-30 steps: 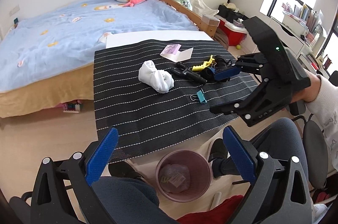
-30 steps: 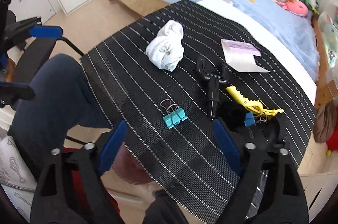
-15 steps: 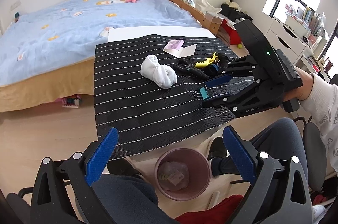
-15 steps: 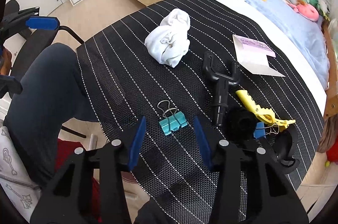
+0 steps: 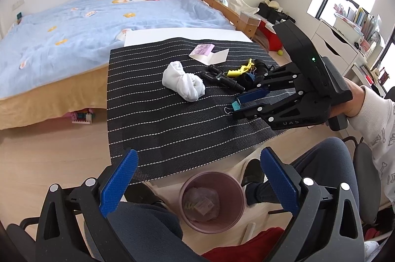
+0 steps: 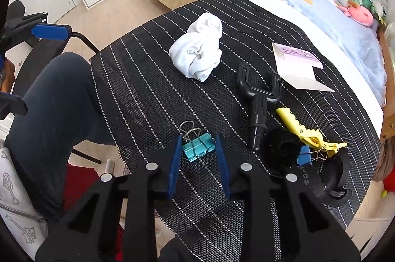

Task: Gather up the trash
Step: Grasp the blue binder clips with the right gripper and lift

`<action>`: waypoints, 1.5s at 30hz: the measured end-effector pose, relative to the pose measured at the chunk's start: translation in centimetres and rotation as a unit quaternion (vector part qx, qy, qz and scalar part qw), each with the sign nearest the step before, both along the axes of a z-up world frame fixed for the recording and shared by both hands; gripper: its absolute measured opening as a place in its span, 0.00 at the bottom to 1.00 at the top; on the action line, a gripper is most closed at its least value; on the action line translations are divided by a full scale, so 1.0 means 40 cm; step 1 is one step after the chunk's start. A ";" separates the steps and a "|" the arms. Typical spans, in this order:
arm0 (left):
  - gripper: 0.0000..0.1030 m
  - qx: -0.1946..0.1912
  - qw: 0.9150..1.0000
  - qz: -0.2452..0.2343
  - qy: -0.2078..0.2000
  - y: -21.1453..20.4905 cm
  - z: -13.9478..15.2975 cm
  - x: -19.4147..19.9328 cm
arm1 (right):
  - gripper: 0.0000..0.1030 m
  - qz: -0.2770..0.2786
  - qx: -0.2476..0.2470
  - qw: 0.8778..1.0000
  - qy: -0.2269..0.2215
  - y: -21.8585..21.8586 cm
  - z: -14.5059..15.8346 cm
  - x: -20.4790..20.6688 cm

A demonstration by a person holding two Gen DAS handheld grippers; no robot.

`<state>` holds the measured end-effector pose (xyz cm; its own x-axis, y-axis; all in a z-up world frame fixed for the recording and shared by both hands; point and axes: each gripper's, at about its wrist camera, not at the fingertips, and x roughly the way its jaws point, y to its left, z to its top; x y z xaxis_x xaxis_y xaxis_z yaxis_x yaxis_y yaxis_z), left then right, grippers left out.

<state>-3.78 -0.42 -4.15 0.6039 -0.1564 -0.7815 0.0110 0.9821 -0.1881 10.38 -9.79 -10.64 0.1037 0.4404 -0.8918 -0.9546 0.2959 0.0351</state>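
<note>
Nearest us, the left claw (image 5: 197, 185) hangs with its blue pads spread wide above the pink bin (image 5: 212, 202), which sits on the floor under the tabletop (image 5: 158, 128) edge and holds crumpled trash. Beyond the bin, our right claw (image 6: 198, 163) has narrowed around the teal binder clip (image 6: 197, 146), pads on either side; we cannot tell whether they touch it. Past the clip lie a black tool (image 6: 258, 101), a white cloth wad (image 6: 197, 52) and, farthest, a paper card (image 6: 300, 68).
</note>
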 end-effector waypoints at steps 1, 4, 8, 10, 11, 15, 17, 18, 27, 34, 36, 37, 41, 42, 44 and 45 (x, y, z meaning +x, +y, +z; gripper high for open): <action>0.93 0.000 1.000 0.000 0.000 -0.001 0.000 0.000 | 0.27 -0.002 0.001 1.000 -0.001 -0.001 0.001 -0.002; 0.93 -0.001 1.000 0.001 -0.001 -0.003 0.000 0.005 | 0.27 -0.020 0.011 1.000 0.000 -0.010 0.009 -0.003; 0.93 0.001 1.000 -0.002 -0.002 -0.005 0.005 0.013 | 0.27 -0.060 0.031 0.998 0.003 -0.028 0.028 0.000; 0.93 0.004 1.000 -0.004 -0.004 -0.005 0.010 0.018 | 0.27 -0.076 0.038 0.996 0.005 -0.038 0.039 0.000; 0.93 0.006 1.000 -0.005 -0.006 -0.006 0.013 0.021 | 0.27 -0.082 0.041 0.996 0.006 -0.042 0.043 0.000; 0.93 0.011 1.000 -0.008 -0.012 -0.005 0.029 0.037 | 0.27 -0.109 0.050 0.993 0.011 -0.063 0.060 0.003; 0.93 0.016 1.000 -0.011 -0.015 -0.006 0.036 0.048 | 0.27 -0.124 0.054 0.991 0.013 -0.077 0.070 0.004; 0.93 0.018 1.000 -0.013 -0.016 -0.006 0.038 0.054 | 0.27 -0.132 0.057 0.990 0.014 -0.083 0.075 0.004; 0.93 0.025 0.999 -0.018 -0.018 0.001 0.061 0.131 | 0.27 -0.172 0.072 0.982 0.014 -0.119 0.109 -0.007; 0.93 0.020 1.000 -0.015 0.003 0.013 0.049 0.206 | 0.27 -0.186 0.083 0.979 0.014 -0.151 0.122 -0.011; 0.93 0.020 1.000 -0.015 0.012 0.015 0.040 0.228 | 0.27 -0.191 0.084 0.978 0.013 -0.160 0.123 -0.009; 0.93 0.020 1.000 -0.014 0.016 0.017 0.036 0.238 | 0.27 -0.194 0.085 0.977 0.013 -0.164 0.123 -0.007; 0.93 0.016 0.999 -0.001 0.040 0.028 0.007 0.285 | 0.27 -0.198 0.087 0.976 0.015 -0.176 0.120 -0.005; 0.93 0.015 0.999 0.003 0.047 0.030 -0.003 0.297 | 0.27 -0.200 0.087 0.976 0.015 -0.179 0.120 -0.005; 0.93 0.016 0.998 0.008 0.058 0.032 -0.024 0.319 | 0.27 -0.203 0.089 0.975 0.016 -0.184 0.119 -0.005; 0.93 0.017 0.998 0.009 0.062 0.031 -0.031 0.328 | 0.27 -0.204 0.089 0.975 0.016 -0.187 0.119 -0.006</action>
<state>9.34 0.82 -5.38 0.5045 -0.1185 -0.8552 -0.0276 0.9878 -0.1532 10.14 -17.27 -5.90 0.2759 0.5171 -0.8103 -0.7564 0.6369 0.1489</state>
